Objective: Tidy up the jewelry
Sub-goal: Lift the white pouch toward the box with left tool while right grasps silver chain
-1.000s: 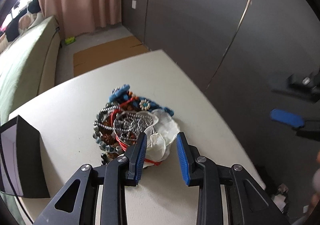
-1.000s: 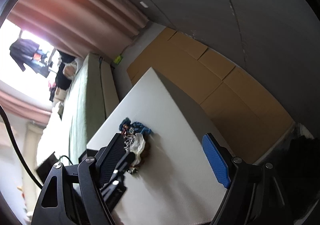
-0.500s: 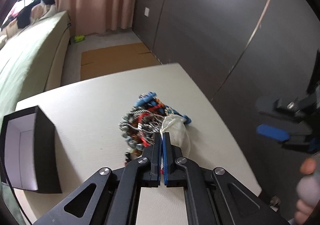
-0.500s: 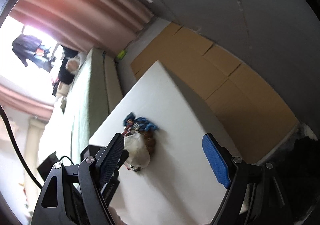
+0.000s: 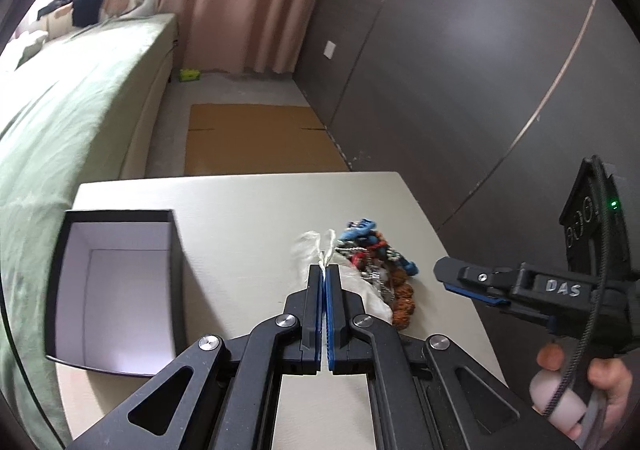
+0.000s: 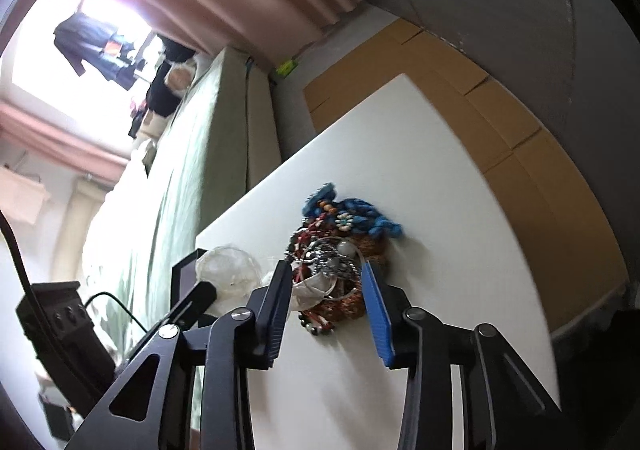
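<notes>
A tangled jewelry pile (image 5: pixel 376 262) of blue, red, brown and silver beads lies on the white table (image 5: pixel 248 217). My left gripper (image 5: pixel 324 270) is shut on the top of a sheer white pouch (image 5: pixel 370 300), whose fabric sticks out past the tips. In the right wrist view the pouch (image 6: pixel 228 270) hangs puffed up from the left gripper (image 6: pixel 202 292), left of the pile (image 6: pixel 340 234). My right gripper (image 6: pixel 326 282) is closing with the near side of the pile between its fingers; I see no clear press. It also shows as the right gripper (image 5: pixel 472 282), just right of the pile.
An open black box (image 5: pixel 120 290) with a white inside stands on the table's left part. A green bed (image 5: pixel 60 109) runs along the left. Flat cardboard (image 5: pixel 256 137) lies on the floor beyond the table. A dark wall (image 5: pixel 460 69) is close on the right.
The left gripper shut on the pouch and drew it up and toward the box. The right gripper came in over the pile and its jaws narrowed around it.
</notes>
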Demonstrator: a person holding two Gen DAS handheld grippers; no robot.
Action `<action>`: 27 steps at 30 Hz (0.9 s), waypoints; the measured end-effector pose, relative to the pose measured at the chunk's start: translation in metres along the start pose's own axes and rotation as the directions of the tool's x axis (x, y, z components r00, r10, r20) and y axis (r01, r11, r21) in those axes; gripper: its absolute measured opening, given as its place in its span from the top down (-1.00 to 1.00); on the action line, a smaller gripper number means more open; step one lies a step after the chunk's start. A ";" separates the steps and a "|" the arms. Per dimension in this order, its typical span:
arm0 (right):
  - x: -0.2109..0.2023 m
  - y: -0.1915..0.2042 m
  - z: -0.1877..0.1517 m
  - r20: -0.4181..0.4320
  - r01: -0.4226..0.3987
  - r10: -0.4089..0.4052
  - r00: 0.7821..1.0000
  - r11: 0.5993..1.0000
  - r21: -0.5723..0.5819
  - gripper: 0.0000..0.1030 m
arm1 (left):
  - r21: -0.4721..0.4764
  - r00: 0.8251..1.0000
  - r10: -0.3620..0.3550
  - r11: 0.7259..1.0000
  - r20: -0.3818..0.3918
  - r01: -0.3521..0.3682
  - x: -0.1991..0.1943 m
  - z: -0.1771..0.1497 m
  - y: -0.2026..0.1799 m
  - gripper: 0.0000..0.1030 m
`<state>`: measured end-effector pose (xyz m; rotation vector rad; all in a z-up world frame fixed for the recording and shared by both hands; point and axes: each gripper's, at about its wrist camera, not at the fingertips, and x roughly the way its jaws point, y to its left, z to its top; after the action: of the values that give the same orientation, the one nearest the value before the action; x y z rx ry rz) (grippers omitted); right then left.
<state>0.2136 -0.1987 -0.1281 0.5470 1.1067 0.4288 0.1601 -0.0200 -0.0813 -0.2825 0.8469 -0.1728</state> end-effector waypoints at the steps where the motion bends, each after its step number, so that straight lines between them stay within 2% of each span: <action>1: 0.005 0.004 0.000 -0.004 0.003 -0.004 1.000 1.000 -0.012 0.32 | -0.008 1.000 0.003 1.000 0.004 -0.003 -0.002 0.001 0.004 0.99; 6: 0.027 0.009 0.004 -0.028 0.026 -0.028 0.999 0.998 -0.051 0.62 | -0.062 1.000 0.014 0.998 0.026 -0.013 -0.015 0.004 0.028 0.99; 9: 0.040 0.010 0.003 -0.043 0.062 -0.065 0.997 0.996 -0.062 0.68 | -0.077 0.999 0.022 0.997 0.034 -0.020 -0.020 0.006 0.037 0.99; 13: 0.054 0.012 0.001 -0.071 0.121 -0.126 0.989 0.990 -0.072 0.68 | -0.093 0.999 0.028 0.995 0.038 -0.024 -0.027 0.007 0.049 0.99; 23: 0.071 0.018 0.003 -0.087 0.180 -0.187 0.978 0.980 -0.087 0.56 | -0.119 0.998 0.021 0.993 0.058 -0.014 -0.046 0.008 0.063 0.99; 26: 0.073 0.019 0.002 -0.080 0.191 -0.199 0.977 0.977 -0.097 0.56 | -0.121 0.998 0.020 0.993 0.065 -0.012 -0.051 0.007 0.064 0.99; 27: 0.073 0.019 0.002 -0.078 0.190 -0.198 0.977 0.977 -0.096 0.65 | -0.120 0.998 0.019 0.993 0.068 -0.011 -0.052 0.007 0.065 0.99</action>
<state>0.2429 -0.1416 -0.1681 0.3406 1.2070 0.3316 0.1334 0.0562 -0.0601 -0.3927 0.7920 -0.0977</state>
